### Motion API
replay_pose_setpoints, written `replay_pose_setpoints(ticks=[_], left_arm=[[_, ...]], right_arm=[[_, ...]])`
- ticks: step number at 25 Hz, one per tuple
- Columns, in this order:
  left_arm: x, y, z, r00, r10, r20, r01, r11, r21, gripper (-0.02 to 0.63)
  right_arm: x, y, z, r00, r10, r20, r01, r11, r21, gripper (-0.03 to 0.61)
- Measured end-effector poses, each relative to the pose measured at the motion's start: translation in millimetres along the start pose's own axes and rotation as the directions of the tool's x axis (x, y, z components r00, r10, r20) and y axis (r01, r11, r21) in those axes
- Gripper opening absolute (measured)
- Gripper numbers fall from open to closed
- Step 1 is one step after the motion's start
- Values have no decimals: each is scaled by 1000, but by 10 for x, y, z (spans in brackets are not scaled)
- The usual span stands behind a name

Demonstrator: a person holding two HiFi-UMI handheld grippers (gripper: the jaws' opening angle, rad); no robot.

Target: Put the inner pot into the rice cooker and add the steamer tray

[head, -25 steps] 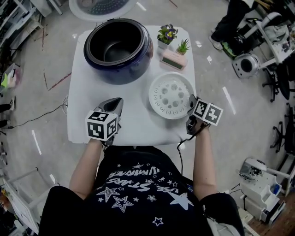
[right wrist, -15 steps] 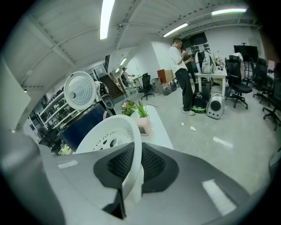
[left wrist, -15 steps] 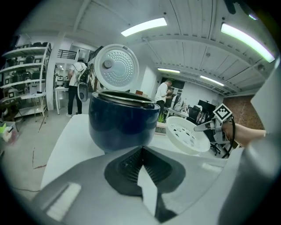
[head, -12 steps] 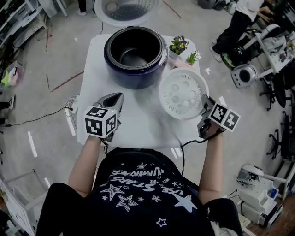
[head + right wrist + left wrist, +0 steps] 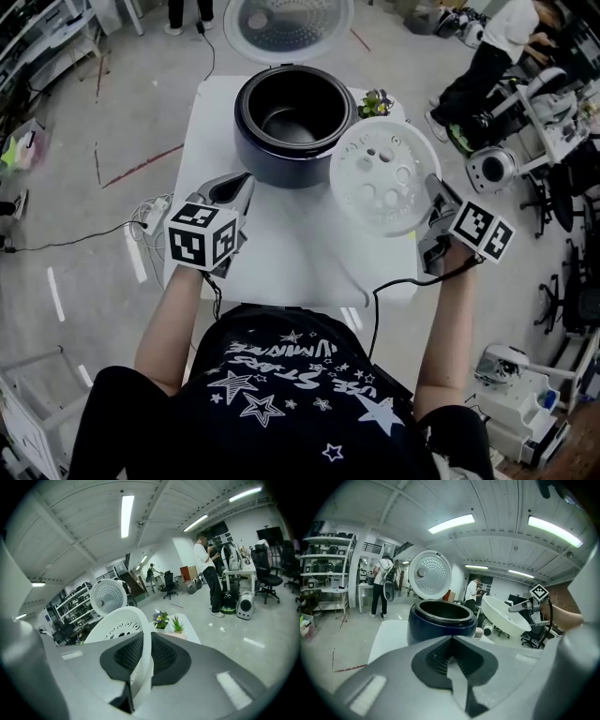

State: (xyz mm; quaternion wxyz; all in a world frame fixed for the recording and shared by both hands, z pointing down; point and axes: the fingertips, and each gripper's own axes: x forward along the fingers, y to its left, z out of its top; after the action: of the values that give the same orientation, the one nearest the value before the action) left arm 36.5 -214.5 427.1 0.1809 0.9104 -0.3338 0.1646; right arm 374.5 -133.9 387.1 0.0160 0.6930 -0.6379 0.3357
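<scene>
The dark blue rice cooker (image 5: 292,125) stands open at the far end of the white table (image 5: 281,253), and the dark inner pot (image 5: 289,117) shows inside it. My right gripper (image 5: 433,192) is shut on the near rim of the white perforated steamer tray (image 5: 382,173). It holds the tray tilted in the air, just right of the cooker. In the right gripper view the tray's rim (image 5: 119,623) runs between the jaws. My left gripper (image 5: 239,185) hovers in front of the cooker's left side, shut and with nothing in it; the cooker (image 5: 440,623) fills its view.
The cooker's round lid (image 5: 281,17) stands open behind the cooker. Two small potted plants (image 5: 375,101) sit at the table's far right corner, partly behind the tray. Office chairs, shelves and people stand around on the floor. A cable (image 5: 394,281) hangs off the near table edge.
The right gripper has lifted the steamer tray off the table and carried it up and towards the cooker, tilted. The left gripper has risen and moved a little forward, still shut.
</scene>
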Motion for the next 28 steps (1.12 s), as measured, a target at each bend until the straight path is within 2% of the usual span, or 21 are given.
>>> replay_pose_setpoints(ticks=[9,17,28], left_arm=[[-147,242,218,998,21,56,-21,1000,-7,12],[-244,528,423,991,71,113,-69,997,-15,12],[-335,902,695,983,96,158,-95,995,-13,12]], right_arm=[[325,574,36,994,105,-26,-106,994,-12,67],[697,1086,301,980,198,-23,-199,979,-49,67],[1375,1718,569,968,243,-65,-248,965,-81,67]])
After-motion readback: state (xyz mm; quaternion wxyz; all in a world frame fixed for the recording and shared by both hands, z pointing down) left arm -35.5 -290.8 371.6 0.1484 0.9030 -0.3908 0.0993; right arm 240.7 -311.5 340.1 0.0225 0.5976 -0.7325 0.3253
